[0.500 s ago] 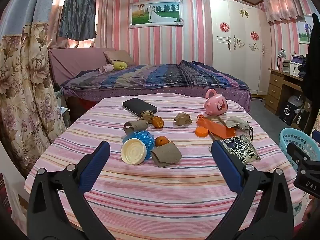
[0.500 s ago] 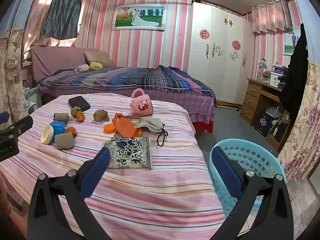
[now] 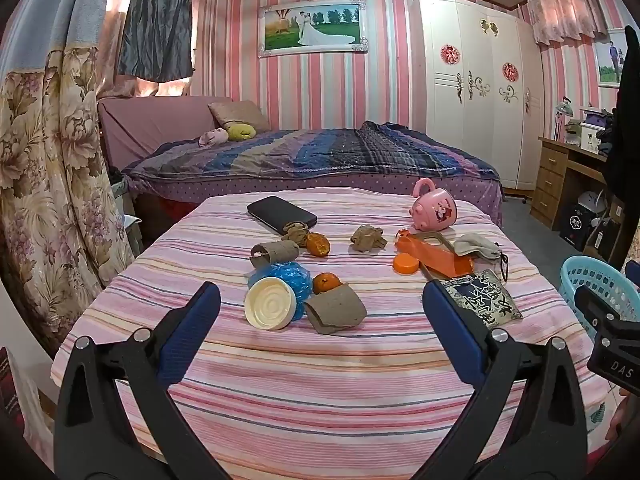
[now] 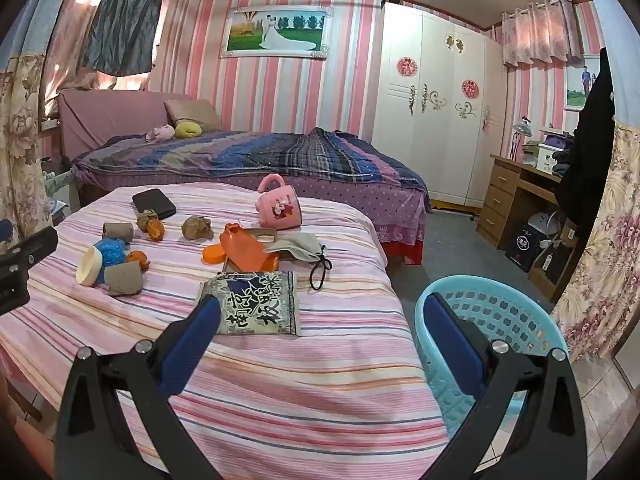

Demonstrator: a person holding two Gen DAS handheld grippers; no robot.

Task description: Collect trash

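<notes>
Left hand-held gripper (image 3: 320, 316) wide, empty; trash cluster just ahead: cardboard scrap (image 3: 335, 311), cream lid (image 3: 269, 308). Right hand-held gripper (image 4: 320, 318) wide, empty; blue basket (image 4: 516, 312) beside it, placed for drop-off.

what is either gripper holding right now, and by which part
Nothing is held. The left gripper and right gripper both have open jaws with nothing between them, above the striped cloth.
</notes>
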